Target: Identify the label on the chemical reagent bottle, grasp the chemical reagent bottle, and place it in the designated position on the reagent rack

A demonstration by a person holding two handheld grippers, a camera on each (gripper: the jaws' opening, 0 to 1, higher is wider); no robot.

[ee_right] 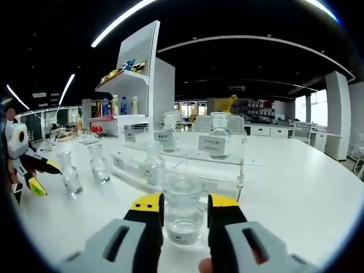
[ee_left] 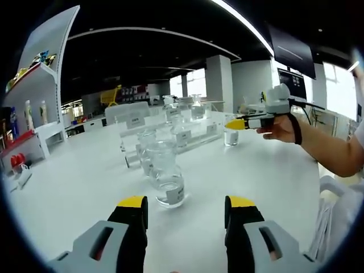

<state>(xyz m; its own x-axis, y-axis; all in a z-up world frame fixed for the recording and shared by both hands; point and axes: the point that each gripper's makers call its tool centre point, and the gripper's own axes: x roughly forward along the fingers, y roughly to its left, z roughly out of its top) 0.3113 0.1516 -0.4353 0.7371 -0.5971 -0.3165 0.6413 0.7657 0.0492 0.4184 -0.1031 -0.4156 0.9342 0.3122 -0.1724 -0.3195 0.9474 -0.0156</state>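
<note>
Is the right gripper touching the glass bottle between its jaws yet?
Cannot tell. In the right gripper view the right gripper has a jaw on each side of the glass bottle, edges meeting the glass outline, but neither contact nor a gap shows plainly.

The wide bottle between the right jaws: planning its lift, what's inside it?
The bottle holds clear liquid low down and has no stopper. The right gripper jaws hide its sides.

White worktop (ee_right: 307, 187): broad, glossy. Beyond its far edge, white shelf unit (ee_right: 139, 74) carrying coloured bottles (ee_right: 118, 105) and packets; behind the worktop, white pillar (ee_left: 219, 79), dark wall screen (ee_left: 291, 52), ceiling light strips (ee_right: 122, 20).
</note>
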